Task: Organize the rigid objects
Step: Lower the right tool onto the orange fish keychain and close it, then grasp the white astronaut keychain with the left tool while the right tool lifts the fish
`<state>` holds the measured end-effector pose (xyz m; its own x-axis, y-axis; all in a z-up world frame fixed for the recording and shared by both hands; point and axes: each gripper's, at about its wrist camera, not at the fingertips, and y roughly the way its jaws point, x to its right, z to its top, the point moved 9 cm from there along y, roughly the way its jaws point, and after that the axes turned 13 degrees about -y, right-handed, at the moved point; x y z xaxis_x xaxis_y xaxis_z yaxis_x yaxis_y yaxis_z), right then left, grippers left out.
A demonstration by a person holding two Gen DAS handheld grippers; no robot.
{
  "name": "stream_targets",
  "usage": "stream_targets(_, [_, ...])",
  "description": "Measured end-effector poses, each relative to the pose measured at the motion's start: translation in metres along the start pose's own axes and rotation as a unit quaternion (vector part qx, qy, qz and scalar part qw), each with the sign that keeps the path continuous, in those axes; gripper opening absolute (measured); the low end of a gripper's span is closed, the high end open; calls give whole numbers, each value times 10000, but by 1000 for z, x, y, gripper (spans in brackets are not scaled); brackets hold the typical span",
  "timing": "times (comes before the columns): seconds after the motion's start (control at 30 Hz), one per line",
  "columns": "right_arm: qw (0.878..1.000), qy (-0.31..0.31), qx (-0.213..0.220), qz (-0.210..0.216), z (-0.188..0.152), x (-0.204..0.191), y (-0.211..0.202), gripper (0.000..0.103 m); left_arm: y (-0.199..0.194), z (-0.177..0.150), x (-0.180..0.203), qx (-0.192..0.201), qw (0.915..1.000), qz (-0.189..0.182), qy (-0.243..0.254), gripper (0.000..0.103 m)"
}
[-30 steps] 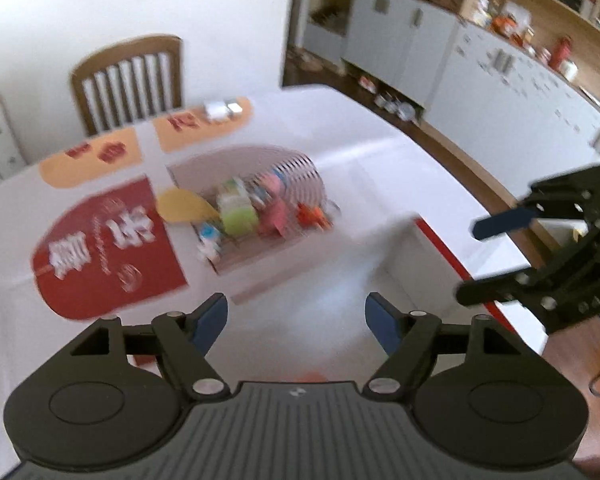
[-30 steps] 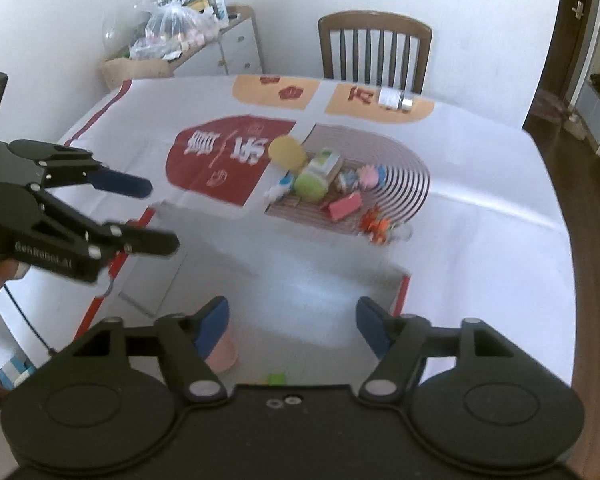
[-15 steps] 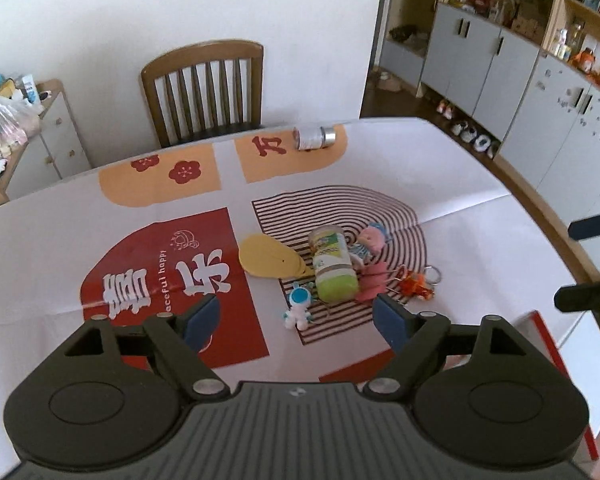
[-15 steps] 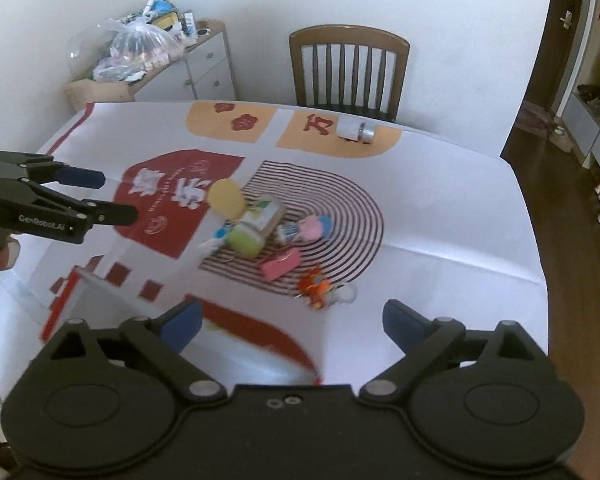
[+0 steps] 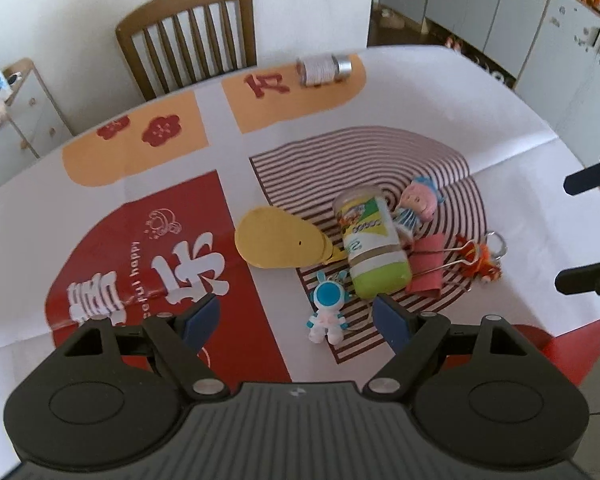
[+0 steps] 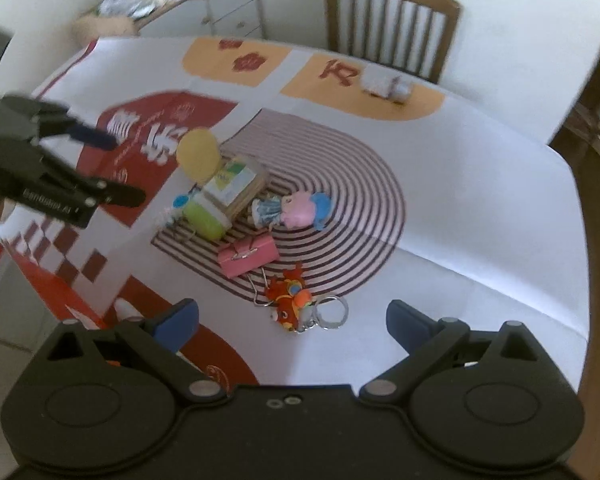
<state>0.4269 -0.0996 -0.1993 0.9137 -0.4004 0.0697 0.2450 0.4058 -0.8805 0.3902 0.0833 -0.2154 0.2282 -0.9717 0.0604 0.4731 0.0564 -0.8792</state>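
Left gripper (image 5: 296, 322) and right gripper (image 6: 292, 322) both hover jaws apart, empty, near the toy cluster around the green-capped bottle (image 5: 370, 246); white table (image 6: 480, 184) bare right of it.

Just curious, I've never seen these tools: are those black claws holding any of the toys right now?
No. The left gripper and right gripper both hover with jaws wide apart and bare.

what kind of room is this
Most likely a home dining area beside a kitchen: a wooden chair at a table with a printed cover, and white kitchen cabinets with cluttered shelves behind.
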Motion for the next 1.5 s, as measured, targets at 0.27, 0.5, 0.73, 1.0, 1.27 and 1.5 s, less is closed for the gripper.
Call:
stream_targets(0.27, [9991, -351, -204, 156, -2, -2, 36, 94, 36, -5, 1, -373, 9988, 242, 220, 83])
stream_targets(0.5, [9978, -538, -239, 318, 0, -6, 53, 84, 51, -1, 7, -579, 9968, 201, 518, 83])
stream_targets(0.73, [9961, -779, -233, 351, 2, -11, 60, 72, 66, -6, 14, -659, 9956, 225, 633, 83])
stream_targets(1.0, [9959, -780, -303, 330, 1, -8, 70, 54, 70, -7, 15, -797, 9952, 67, 572, 79])
stream_targets(1.27, [9961, -783, -306, 274, 0, -8, 75, 39, 73, -6, 22, -943, 9938, -86, 583, 67])
stream_targets(1.5, [9966, -734, -277, 260, -1, -7, 72, 34, 70, -9, 32, -989, 9926, -238, 665, 40])
